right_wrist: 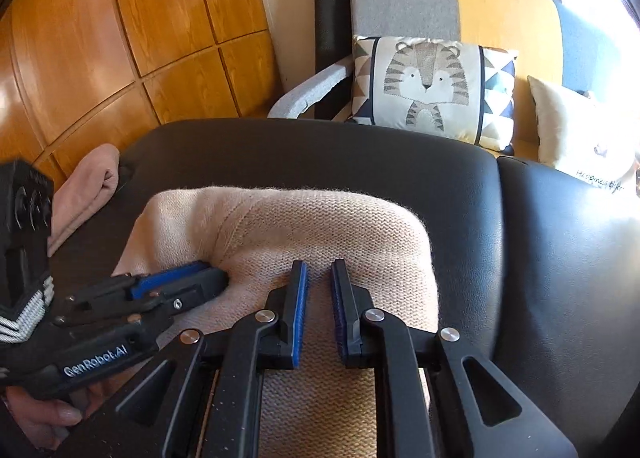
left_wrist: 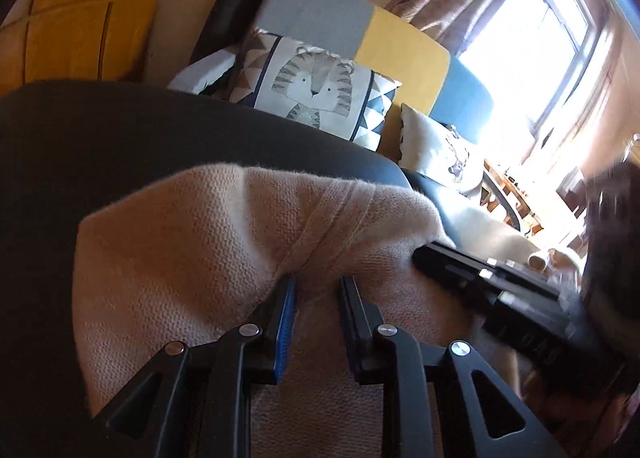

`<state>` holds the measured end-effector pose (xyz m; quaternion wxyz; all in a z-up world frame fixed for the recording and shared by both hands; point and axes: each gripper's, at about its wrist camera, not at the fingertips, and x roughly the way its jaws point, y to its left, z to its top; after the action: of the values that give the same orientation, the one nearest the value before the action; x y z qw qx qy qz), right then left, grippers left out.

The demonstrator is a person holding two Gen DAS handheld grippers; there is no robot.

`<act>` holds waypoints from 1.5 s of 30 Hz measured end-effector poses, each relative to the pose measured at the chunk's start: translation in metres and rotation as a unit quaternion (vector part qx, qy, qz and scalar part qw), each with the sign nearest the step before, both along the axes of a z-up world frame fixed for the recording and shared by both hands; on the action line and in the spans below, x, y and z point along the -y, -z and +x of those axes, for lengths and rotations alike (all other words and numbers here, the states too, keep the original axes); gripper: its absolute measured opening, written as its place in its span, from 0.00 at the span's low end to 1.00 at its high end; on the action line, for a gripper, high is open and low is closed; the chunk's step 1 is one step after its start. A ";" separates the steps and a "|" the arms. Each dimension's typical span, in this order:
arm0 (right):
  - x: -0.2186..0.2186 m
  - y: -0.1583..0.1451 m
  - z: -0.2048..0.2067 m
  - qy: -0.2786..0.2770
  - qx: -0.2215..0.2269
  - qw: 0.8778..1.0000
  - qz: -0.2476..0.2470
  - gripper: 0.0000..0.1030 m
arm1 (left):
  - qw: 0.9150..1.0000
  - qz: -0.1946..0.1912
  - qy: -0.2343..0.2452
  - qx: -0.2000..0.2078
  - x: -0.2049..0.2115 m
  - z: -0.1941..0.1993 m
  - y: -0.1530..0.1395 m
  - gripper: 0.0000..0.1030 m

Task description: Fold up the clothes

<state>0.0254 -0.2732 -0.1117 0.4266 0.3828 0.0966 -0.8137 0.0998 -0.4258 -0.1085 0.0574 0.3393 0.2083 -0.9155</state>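
Observation:
A beige knit sweater (left_wrist: 192, 242) (right_wrist: 328, 226) lies folded over on a black leather surface (left_wrist: 120, 130) (right_wrist: 320, 150), its far edge rounded into a soft fold. My left gripper (left_wrist: 318, 284) (right_wrist: 214, 278) is shut on a bunch of the sweater, and creases run into its tips. It sits at the sweater's left side. My right gripper (right_wrist: 320, 270) (left_wrist: 420, 254) is over the sweater's right part. Its blue-padded fingers (right_wrist: 302, 290) stand a narrow gap apart with knit fabric between them. A hand (right_wrist: 44, 414) holds the left gripper's handle.
A rolled pink garment (right_wrist: 88, 186) rests at the surface's left edge. Behind stands a grey, yellow and blue sofa (right_wrist: 404, 2) with a tiger cushion (right_wrist: 428, 86) (left_wrist: 316, 86) and a white cushion (right_wrist: 576, 130). A wooden panelled wall (right_wrist: 100, 38) is at left, a bright window (left_wrist: 528, 42) at right.

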 end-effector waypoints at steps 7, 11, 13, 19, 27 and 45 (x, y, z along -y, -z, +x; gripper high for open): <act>0.024 -0.022 0.002 0.004 -0.055 0.997 0.047 0.23 | 1.000 0.010 0.000 -0.013 0.004 0.013 0.004 0.23; 0.043 -0.008 -0.011 0.021 -0.054 0.993 0.103 0.24 | 1.000 0.012 0.003 -0.016 0.005 0.011 0.005 0.23; 0.046 -0.004 -0.013 0.026 -0.055 0.992 0.109 0.24 | 1.000 0.015 0.003 -0.016 0.006 0.009 0.006 0.23; 0.052 0.008 -0.018 0.038 -0.060 0.990 0.120 0.24 | 0.999 0.032 0.004 -0.021 0.010 0.009 0.008 0.23; 0.049 0.014 -0.025 0.046 -0.050 0.992 0.107 0.25 | 0.999 0.035 0.003 -0.022 0.011 0.009 0.008 0.23; -0.006 -0.003 0.012 0.054 -0.009 0.997 0.057 0.45 | 1.000 0.014 0.000 -0.016 0.003 0.010 0.005 0.23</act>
<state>0.0376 -0.2673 -0.1082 0.3589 0.4034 0.1261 -0.8322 0.1098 -0.4291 -0.1130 0.0494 0.3258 0.2214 -0.9178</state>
